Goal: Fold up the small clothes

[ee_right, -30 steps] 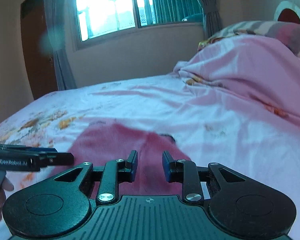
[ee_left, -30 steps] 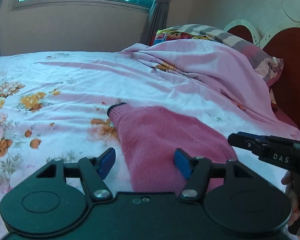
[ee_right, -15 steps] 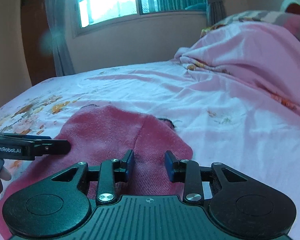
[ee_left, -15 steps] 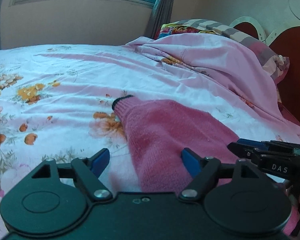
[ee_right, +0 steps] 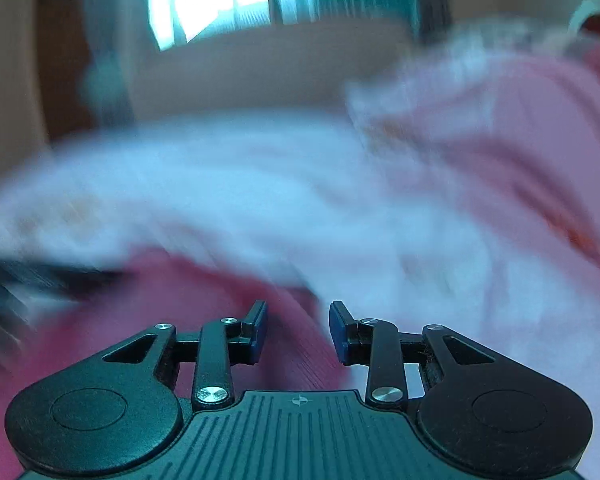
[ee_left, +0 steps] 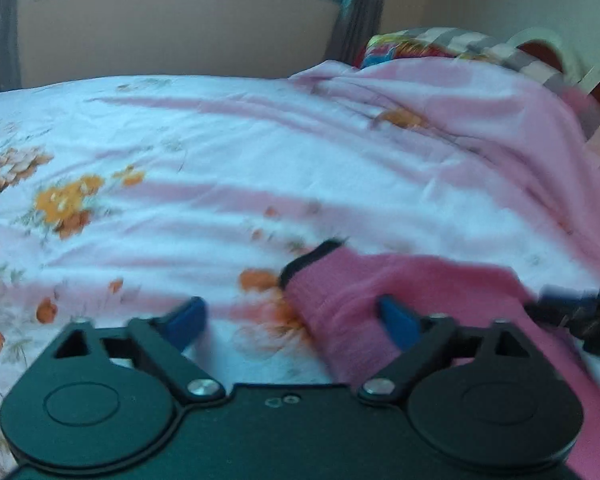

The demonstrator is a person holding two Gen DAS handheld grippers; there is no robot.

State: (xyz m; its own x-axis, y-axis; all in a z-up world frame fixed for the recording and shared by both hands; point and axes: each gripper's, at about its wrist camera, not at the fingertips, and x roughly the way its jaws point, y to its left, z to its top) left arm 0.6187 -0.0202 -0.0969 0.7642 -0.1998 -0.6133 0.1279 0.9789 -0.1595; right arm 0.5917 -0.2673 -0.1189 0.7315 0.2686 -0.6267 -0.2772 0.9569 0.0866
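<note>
Left gripper [ee_left: 290,322] tilted down, jaws opening over sweater [ee_left: 380,292] cuff; right gripper [ee_right: 298,332] tilted down, released, sweater edge between jaws.

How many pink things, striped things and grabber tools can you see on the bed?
Pink things: 2, the dark pink sweater and the light pink blanket.
Striped things: 1, the striped pillow.
Grabber tools: 2, the left gripper, whose jaws are opening, and the right gripper.
Total: 5
</note>
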